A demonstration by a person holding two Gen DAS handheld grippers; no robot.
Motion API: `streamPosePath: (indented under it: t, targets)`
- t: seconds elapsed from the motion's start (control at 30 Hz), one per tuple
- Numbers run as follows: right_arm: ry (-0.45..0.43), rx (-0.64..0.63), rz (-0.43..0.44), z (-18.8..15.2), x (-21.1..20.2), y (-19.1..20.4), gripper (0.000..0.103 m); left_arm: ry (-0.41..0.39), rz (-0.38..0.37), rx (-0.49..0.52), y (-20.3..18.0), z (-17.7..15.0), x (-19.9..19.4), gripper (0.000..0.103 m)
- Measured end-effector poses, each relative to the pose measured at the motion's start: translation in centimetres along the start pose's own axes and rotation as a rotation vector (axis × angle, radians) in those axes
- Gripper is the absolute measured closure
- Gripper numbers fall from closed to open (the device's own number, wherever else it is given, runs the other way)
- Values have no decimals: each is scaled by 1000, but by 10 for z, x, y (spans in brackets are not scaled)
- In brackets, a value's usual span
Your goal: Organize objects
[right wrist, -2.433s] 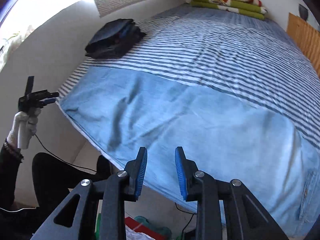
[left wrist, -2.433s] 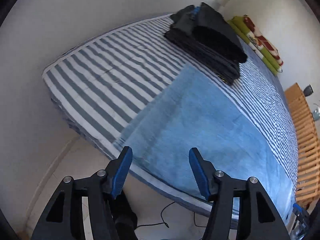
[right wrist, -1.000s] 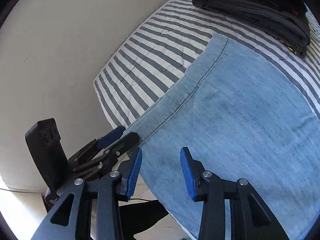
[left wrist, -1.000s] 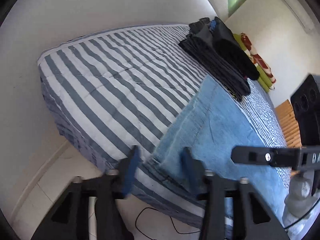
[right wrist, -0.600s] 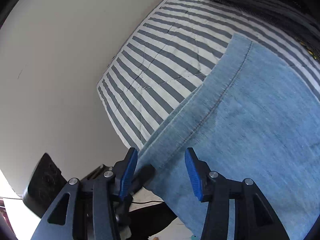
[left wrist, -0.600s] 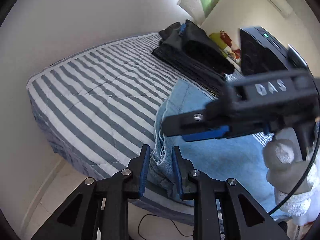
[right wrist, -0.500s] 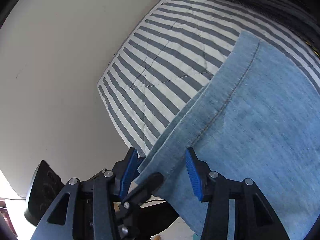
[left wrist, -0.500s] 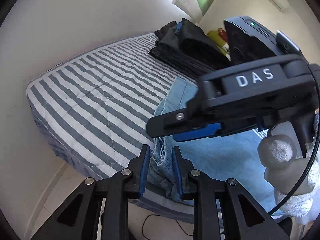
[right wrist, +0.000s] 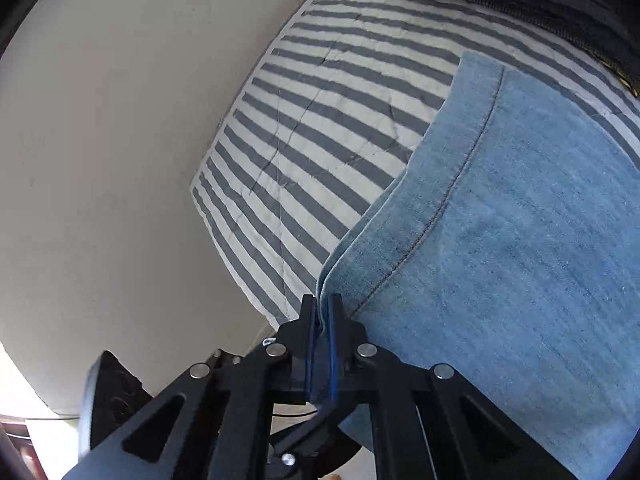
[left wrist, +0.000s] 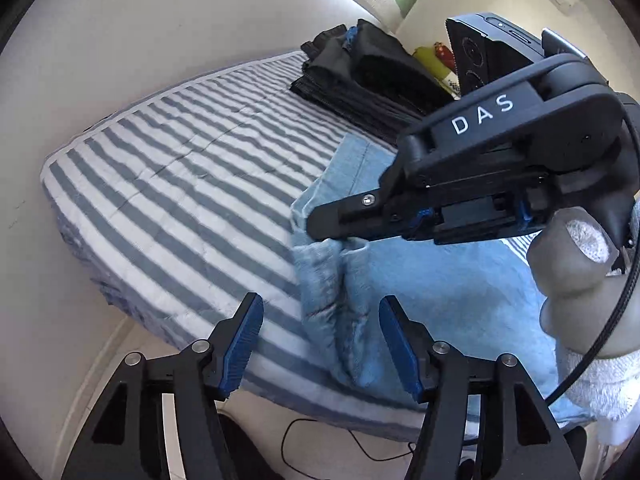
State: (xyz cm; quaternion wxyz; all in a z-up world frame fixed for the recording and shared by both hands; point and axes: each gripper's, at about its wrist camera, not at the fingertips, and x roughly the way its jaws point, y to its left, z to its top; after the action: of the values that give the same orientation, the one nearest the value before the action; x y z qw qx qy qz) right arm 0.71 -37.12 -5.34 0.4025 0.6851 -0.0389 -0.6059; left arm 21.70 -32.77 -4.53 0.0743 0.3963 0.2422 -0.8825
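Handover: right gripper (right wrist: pixel 322 312) has taken the jeans (left wrist: pixel 420 280) corner from the left gripper (left wrist: pixel 320 344).
Right fingers are pinching the hem at the bed (left wrist: pixel 192 184) edge; left jaws are opening, cloth loose between them. Folding step; next move is probably carrying the hem across open mattress, clear of the dark clothes (left wrist: pixel 368 76).

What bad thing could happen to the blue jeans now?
The right hand-held gripper pinches only the thin hem edge of the light blue denim jeans, so they might slip out. The left hand-held gripper is opening around the bunched fold, pads clear, so that side may sag off the grey-and-white striped mattress.
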Motion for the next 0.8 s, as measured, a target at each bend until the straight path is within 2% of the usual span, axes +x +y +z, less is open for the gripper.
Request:
streamPosePath:
  t: [0.1, 0.13, 0.17, 0.2, 0.23, 0.27, 0.37, 0.4, 0.47, 0.5, 0.57, 0.6, 0.63, 0.7, 0.77, 0.8]
  targets:
    - [-18, -7, 47, 2, -8, 3, 94, -4, -15, -22, -2, 5, 7, 40]
    - [-23, 2, 56, 4, -13, 1, 93, -6, -17, -22, -3, 6, 8, 44]
    - [-29, 11, 70, 5, -20, -3, 89, -4, -14, -16, -4, 6, 10, 56]
    - [-51, 16, 78, 6, -29, -8, 84, 9, 13, -18, -3, 5, 13, 64]
    - [-82, 13, 62, 4, -41, -14, 83, 24, 32, -31, 0, 5, 17, 79]
    - [-108, 9, 44, 0, -53, -21, 82, 36, 36, -53, 5, 4, 20, 81]
    - [-137, 22, 18, -17, -79, -47, 81, 26, 16, -119, 16, 6, 20, 86]
    - [-148, 20, -30, -28, -89, -61, 81, 13, 30, -139, 21, 6, 14, 87]
    - [-175, -14, -178, -52, -108, -77, 82, -30, -55, -215, 35, 8, 1, 87]
    - [-206, -25, -220, -68, -120, -90, 82, -26, -61, -229, 40, 7, 1, 87]
    - [-256, 53, -243, -104, -140, -126, 81, 10, -38, -244, 40, 6, 12, 87]
    - [-275, 114, -228, -116, -144, -142, 79, 13, -21, -229, 36, 6, 15, 87]
    - [-279, 149, -212, -120, -135, -154, 79, 6, -18, -226, 34, 8, 14, 88]
    - [-246, 117, -230, -139, -120, -153, 79, -20, -31, -228, 32, 9, 11, 87]
    - [-199, 16, -331, -148, -94, -143, 78, 21, 0, -243, 35, 6, 22, 87]
    - [-214, -48, -387, -149, -91, -133, 79, 39, 0, -259, 37, -1, 22, 87]
